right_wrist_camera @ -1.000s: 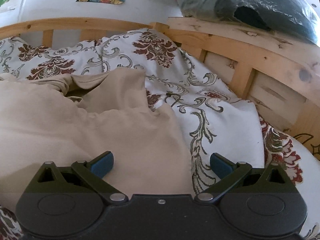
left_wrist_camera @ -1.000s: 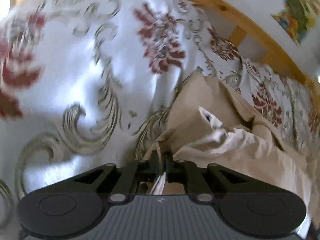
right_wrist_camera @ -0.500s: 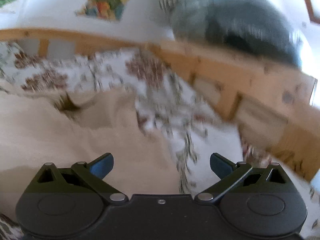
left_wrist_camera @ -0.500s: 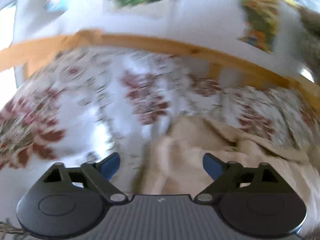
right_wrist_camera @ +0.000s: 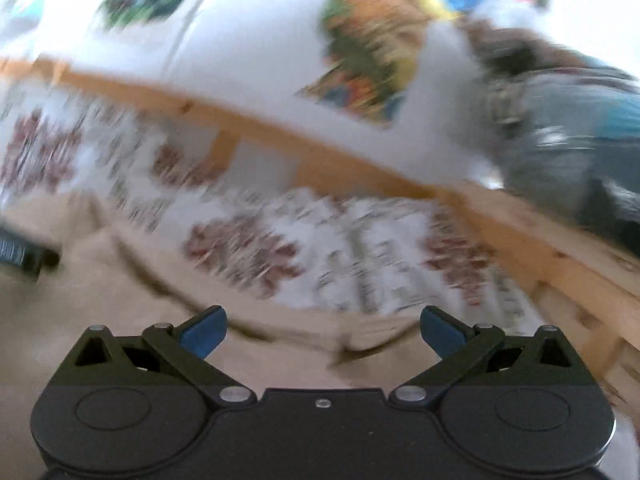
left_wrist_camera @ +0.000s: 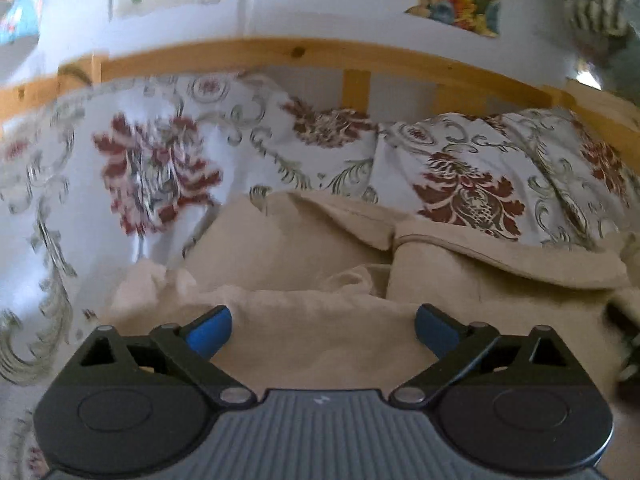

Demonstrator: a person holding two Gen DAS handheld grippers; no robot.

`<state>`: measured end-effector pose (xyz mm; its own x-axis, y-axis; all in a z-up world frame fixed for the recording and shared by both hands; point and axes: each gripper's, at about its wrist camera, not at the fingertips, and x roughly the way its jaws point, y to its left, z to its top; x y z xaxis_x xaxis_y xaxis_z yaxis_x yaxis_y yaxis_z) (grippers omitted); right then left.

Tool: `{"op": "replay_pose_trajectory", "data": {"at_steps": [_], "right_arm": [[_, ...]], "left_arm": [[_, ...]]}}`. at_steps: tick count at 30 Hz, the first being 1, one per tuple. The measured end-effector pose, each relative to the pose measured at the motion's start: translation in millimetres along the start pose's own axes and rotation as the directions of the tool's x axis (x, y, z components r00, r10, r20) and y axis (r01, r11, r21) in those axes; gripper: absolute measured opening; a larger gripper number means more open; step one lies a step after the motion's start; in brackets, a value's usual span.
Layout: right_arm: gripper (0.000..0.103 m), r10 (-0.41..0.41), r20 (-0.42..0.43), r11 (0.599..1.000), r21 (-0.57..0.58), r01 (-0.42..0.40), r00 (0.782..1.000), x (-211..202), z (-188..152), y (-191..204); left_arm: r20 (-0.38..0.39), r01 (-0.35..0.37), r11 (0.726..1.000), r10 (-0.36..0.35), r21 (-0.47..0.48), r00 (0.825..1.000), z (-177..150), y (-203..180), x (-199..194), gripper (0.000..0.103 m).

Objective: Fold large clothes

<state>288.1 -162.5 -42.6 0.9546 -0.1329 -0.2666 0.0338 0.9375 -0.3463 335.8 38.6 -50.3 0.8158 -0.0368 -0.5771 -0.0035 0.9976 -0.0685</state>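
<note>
Floral bedspread (left_wrist_camera: 160, 168) under beige garment (left_wrist_camera: 320, 332), wooden rail (left_wrist_camera: 280, 54) behind.

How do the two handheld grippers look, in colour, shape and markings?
The left gripper has a ribbed grey body with a small white mark, black linkage arms, round black side discs, silver pivots and blue fingertips. The right gripper looks alike, but its body is smooth black.

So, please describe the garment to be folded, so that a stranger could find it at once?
Look at the wooden bed frame and the floral duvet spread on it. On that duvet, just ahead of the open left gripper, lies the beige garment, crumpled; it alone is plain, without any pattern.
</note>
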Motion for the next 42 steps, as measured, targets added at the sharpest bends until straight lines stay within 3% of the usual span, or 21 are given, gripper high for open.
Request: {"op": "replay_pose_trajectory", "data": {"at_steps": [3,6,11,13,15,17,19,23,26,29,32,36,42], "right_arm": [[0.102,-0.013,-0.042,0.999,-0.054,0.010,0.999,17,-10,19],[0.102,-0.008,-0.081,0.999,-0.040,0.005,0.997,26,-20,24],[0.102,-0.010,-0.143,1.000,-0.016,0.008,0.990,41,-26,28],[0.102,0.015,-0.127,1.000,0.002,-0.015,0.992,34,-24,22],[0.102,0.042,-0.057,0.999,0.024,-0.041,0.997,18,-16,12],[0.102,-0.002,0.045,0.999,0.054,0.000,0.999,3,-6,3],[0.102,-0.034,0.062,0.997,0.072,0.030,0.998,5,6,-2],[0.102,-0.069,-0.012,0.995,0.069,0.070,0.998,38,14,-2],[0.102,-0.009,-0.201,0.999,0.039,0.017,0.980,72,2,3],[0.102,0.014,-0.211,0.998,0.060,-0.001,0.977,74,-4,1],[0.102,0.027,-0.158,0.996,0.088,-0.014,0.987,46,1,-9],[0.102,0.076,-0.109,0.988,0.141,-0.060,0.991,-24,1,-33],[0.102,0.196,-0.196,0.886,0.455,-0.089,0.961,-122,-23,-73]], "left_arm": [[-0.025,0.018,1.000,-0.019,-0.024,1.000,-9,10,10,0.103],[-0.008,0.005,0.999,-0.005,0.039,1.000,-16,4,16,0.103],[-0.014,0.015,0.999,-0.014,0.033,1.000,-15,5,13,0.103],[-0.003,0.012,1.000,-0.012,0.028,1.000,-14,7,4,0.102],[0.002,0.006,1.000,-0.006,0.012,1.000,-13,10,-5,0.102],[-0.013,-0.012,1.000,0.012,0.003,1.000,-11,12,-8,0.102],[-0.027,-0.024,1.000,0.024,0.000,0.999,-10,14,-10,0.102],[-0.039,-0.027,1.000,0.027,0.007,0.999,-11,18,-10,0.102],[-0.035,-0.022,1.000,0.022,0.006,0.999,-12,20,-11,0.102],[-0.038,-0.025,1.000,0.025,-0.003,0.999,-12,22,-17,0.102],[-0.045,0.015,0.999,-0.017,-0.053,0.999,-17,33,-41,0.102],[-0.024,0.082,0.983,-0.087,-0.167,0.996,-42,60,-94,0.102],[-0.078,0.091,0.948,-0.121,-0.305,0.990,-79,89,-126,0.102]]}}
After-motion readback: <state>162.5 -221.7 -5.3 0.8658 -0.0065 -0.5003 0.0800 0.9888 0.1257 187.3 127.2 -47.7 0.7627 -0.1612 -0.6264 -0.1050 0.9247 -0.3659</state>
